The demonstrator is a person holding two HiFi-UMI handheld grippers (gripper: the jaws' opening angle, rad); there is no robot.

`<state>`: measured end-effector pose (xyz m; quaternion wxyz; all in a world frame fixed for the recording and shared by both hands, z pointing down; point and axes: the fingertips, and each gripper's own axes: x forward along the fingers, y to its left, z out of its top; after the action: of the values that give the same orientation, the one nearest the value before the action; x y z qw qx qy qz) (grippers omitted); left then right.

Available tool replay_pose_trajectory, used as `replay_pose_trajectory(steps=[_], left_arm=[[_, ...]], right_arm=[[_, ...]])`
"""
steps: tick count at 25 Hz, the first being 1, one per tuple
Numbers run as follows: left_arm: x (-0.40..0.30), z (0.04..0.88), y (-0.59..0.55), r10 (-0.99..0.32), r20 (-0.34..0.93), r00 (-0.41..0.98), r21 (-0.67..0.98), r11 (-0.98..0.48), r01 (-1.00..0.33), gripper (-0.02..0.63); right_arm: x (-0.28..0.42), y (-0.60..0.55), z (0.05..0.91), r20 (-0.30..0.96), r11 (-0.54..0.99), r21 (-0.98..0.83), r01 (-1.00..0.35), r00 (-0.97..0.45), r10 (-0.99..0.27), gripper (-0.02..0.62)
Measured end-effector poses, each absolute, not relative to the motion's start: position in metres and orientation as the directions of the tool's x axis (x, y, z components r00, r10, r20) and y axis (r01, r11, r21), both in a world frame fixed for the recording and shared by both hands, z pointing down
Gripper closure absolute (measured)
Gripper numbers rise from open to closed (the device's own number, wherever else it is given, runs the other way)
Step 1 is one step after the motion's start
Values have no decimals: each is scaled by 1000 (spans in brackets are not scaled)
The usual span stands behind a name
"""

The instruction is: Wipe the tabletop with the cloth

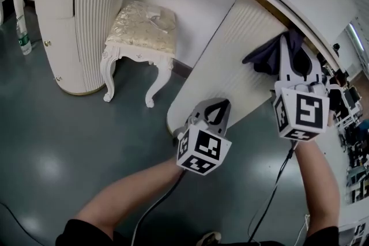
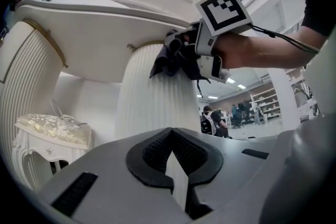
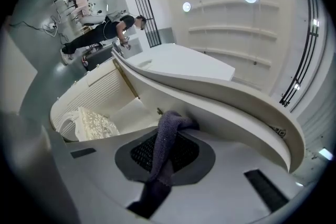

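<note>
The right tool (image 3: 165, 150) is clamped on a narrow fold of the dark cloth (image 3: 168, 136). The cloth hangs bunched against the fluted pedestal (image 1: 230, 57), just under the rim, not on the tabletop (image 3: 184, 68). The left tool (image 2: 170, 140) has its jaws together on nothing and sits low beside the pedestal.

With only 1 thin fold gripped, the cloth could pull free once dragged. It may also snag on the overhanging rim as it is lifted.

No brand or writing is readable. Only the cubes' black-and-white markers show, and the label on the bottle (image 1: 23, 37) is too small.
</note>
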<state>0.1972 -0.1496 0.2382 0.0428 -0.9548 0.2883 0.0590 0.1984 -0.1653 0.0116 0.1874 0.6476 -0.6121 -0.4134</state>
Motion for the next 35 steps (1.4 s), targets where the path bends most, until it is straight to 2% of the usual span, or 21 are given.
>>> replay_pose_trajectory(steps=[6,11,16,20,24,28,35], left_arm=[[188,248,-162,-575,-108,811,-30,-814,-580,599],[194,262,-159,-564,-77,822,-28,-823,-567,598],[195,270,-160,-568,-60,821,-22,-821,-570,598],[191,291,-166,-579,2,815,45,-814,-578,598],[182,311,-171,-592,42,805,14,-805,-593,598],[171,342,-178,-603,96,792,66,-790,-610,598],[140,373,-177,-622,138,771,-46,-781,-622,598]], right_arm=[[192,-169,17,-302,-204,789,-580,-78,-950,569],[173,-182,26,-218,-115,786,-607,-98,-971,569],[166,-193,30,-227,-149,778,-610,-52,-973,569],[161,-198,35,-253,-178,761,-623,-33,-967,569],[153,-202,49,-231,-144,763,-631,-58,-971,569],[145,-206,66,-210,-116,765,-633,-76,-975,569],[140,-207,108,-151,-41,759,-649,-115,-982,569]])
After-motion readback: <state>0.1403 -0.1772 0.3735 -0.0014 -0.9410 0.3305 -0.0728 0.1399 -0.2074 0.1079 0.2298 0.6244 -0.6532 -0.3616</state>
